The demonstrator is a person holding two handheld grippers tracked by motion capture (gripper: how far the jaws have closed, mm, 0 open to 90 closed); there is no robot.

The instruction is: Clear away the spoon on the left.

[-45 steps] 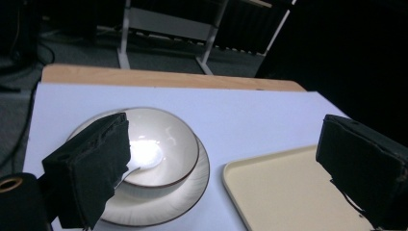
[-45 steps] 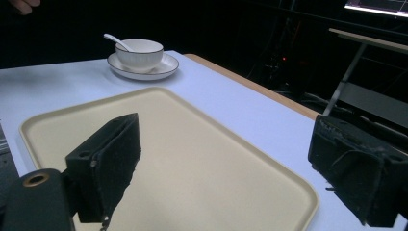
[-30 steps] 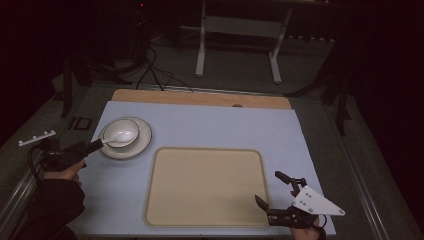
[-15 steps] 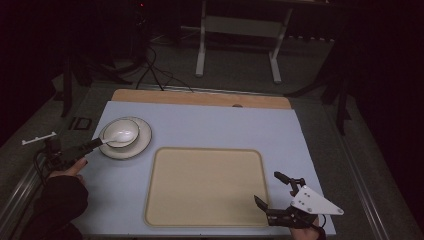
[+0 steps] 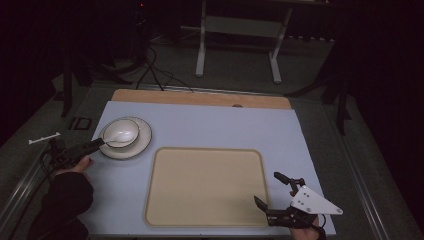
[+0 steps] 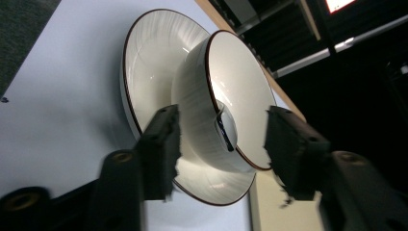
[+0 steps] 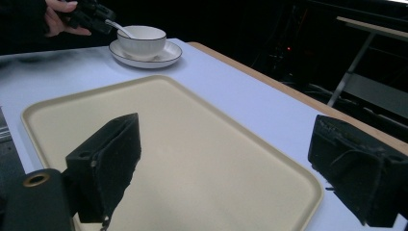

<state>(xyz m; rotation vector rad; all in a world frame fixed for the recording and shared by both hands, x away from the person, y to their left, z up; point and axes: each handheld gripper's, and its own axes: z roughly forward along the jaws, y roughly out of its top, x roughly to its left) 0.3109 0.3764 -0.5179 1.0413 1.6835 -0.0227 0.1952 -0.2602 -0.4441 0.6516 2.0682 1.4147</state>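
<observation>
1. The left gripper [image 6: 221,147] has its two black jaws set either side of a spoon handle [image 6: 226,131], and they have just been closing.
2. The handle sticks out over the rim of a white bowl [image 6: 231,91].
3. The bowl sits on a white plate [image 6: 149,57] with a dark rim.
4. The plate rests on a pale blue table [image 6: 57,106].
5. The jaws are not yet touching the handle.

A white ceramic bowl with a dark rim [image 5: 120,132] stands upright on a matching white saucer plate [image 5: 142,142] near the tabletop's far left corner. A shiny metal spoon [image 6: 225,129] rests inside, its handle leaning over the rim.
</observation>
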